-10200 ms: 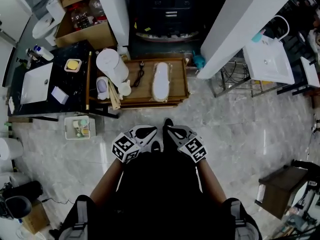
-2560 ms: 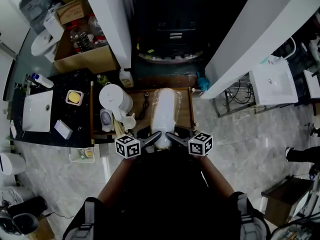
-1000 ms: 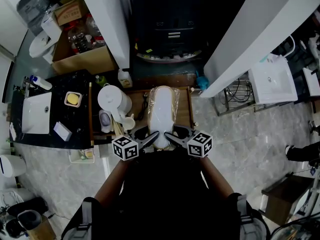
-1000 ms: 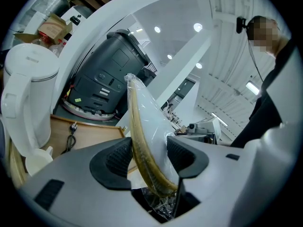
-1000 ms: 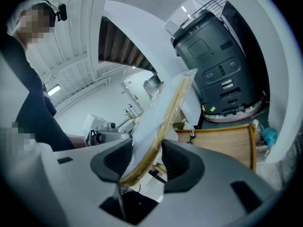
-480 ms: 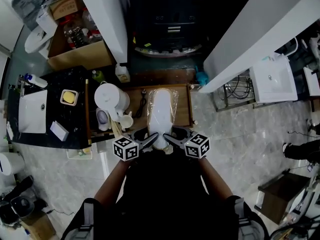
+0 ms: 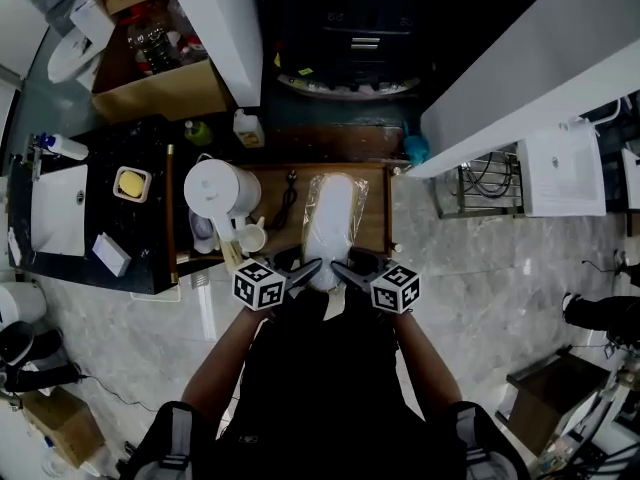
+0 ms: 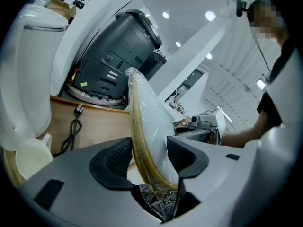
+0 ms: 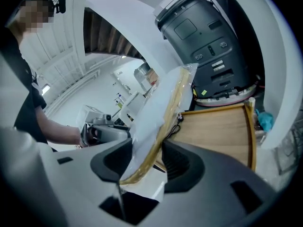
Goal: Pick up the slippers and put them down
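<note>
A pair of white slippers (image 7: 330, 218) in a clear plastic wrap hangs lengthwise over the wooden tray (image 7: 375, 208). Both grippers hold its near end. My left gripper (image 7: 306, 271) is shut on the left edge of the slippers (image 8: 147, 122), with the tan sole rim between its pads (image 8: 116, 157). My right gripper (image 7: 346, 271) is shut on the right edge of the slippers (image 9: 163, 108), and crumpled wrap sits deep in both jaws. In the left gripper view its fingertips (image 8: 149, 155) frame the sole. The right gripper (image 9: 147, 162) pinches the sole the same way.
On the tray lie a black power cable (image 7: 288, 198) and a white kettle (image 7: 215, 190) with a cup (image 7: 250, 238) beside it. A black counter with a sink (image 7: 60, 208) stands left, a black machine (image 7: 350, 38) behind, and a wire rack (image 7: 485, 183) right.
Both grippers have come down a little with the slippers still gripped. The slippers sit lower over the tray.
</note>
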`<action>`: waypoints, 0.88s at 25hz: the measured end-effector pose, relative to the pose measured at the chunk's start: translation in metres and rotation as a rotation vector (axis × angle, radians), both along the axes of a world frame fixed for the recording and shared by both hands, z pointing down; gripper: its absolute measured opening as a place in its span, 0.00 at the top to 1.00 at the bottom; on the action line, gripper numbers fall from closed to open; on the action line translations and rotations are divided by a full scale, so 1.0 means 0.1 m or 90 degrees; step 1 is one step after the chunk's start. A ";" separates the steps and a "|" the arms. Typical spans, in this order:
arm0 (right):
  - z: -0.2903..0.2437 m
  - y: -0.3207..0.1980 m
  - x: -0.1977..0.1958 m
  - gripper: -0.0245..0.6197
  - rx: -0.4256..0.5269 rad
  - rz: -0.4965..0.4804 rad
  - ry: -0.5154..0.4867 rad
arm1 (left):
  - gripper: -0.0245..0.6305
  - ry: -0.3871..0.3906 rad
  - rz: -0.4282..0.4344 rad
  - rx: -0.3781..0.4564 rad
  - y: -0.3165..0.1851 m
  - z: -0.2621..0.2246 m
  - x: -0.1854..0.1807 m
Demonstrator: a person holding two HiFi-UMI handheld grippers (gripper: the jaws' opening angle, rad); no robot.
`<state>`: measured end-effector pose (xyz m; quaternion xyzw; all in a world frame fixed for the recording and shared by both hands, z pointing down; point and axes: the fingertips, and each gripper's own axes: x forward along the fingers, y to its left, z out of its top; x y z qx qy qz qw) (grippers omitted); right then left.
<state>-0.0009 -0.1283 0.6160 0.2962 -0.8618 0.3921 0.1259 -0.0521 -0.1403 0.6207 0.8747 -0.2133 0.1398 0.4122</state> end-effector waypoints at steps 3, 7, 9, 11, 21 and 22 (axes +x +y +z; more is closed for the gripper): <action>0.15 -0.05 0.03 0.65 -0.012 -0.005 0.003 | 0.62 -0.007 0.007 -0.010 -0.04 0.15 0.03; 0.36 -0.09 0.03 0.65 -0.029 -0.014 0.007 | 0.62 -0.013 0.004 -0.033 -0.07 0.38 0.04; 0.47 -0.11 0.05 0.65 -0.040 -0.017 0.010 | 0.62 -0.017 0.003 -0.043 -0.09 0.49 0.05; 0.59 -0.14 0.07 0.65 -0.051 -0.022 0.014 | 0.62 -0.022 0.004 -0.051 -0.12 0.59 0.07; 1.10 -0.25 0.13 0.65 -0.104 -0.045 0.044 | 0.62 -0.034 -0.001 -0.094 -0.22 1.04 0.14; 1.15 -0.25 0.12 0.65 -0.109 -0.045 0.046 | 0.62 -0.037 -0.005 -0.099 -0.22 1.09 0.12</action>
